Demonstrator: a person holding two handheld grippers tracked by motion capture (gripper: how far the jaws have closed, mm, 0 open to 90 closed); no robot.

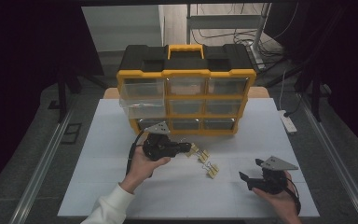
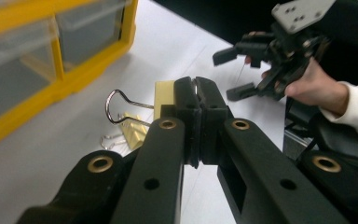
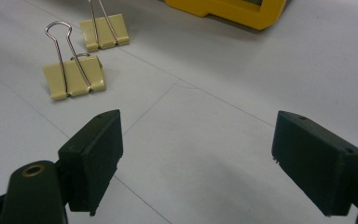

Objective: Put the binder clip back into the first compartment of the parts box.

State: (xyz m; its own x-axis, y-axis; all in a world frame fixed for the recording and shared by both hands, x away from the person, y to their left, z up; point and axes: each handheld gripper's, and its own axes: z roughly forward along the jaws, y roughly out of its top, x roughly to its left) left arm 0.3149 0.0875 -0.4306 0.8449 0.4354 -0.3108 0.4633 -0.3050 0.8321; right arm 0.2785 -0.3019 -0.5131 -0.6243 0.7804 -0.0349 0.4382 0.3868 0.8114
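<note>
Starting on the left, the left gripper (image 1: 185, 147) is clamped shut on a pale yellow binder clip (image 2: 164, 95), pinching its body right at the pad tips with the wire handle (image 2: 116, 106) sticking out to the side. It looks held just off the white desk (image 1: 102, 140), a little in front of the yellow drawer organizer (image 1: 185, 73), whose top-left drawer (image 1: 142, 95) is pulled out (my guess is that's where the clip is headed). Biggest risk I see: the grip only catches a thin edge of the clip, so a quick swing or a bump on the drawer's front could twist it in the pads or pop it loose, and it would drop short of the drawer. The held clip is small, cream-yellow painted metal with shiny looped wire arms, so fairly slick. Moving right, two more clips (image 1: 208, 163) lie on the desk in a loose diagonal between the hands, one of them (image 3: 73, 79) lying with its wire loops folded over its body. Far right, the right gripper (image 1: 250, 170) sits low near the front edge with its jaws spread wide and nothing between them.
</note>
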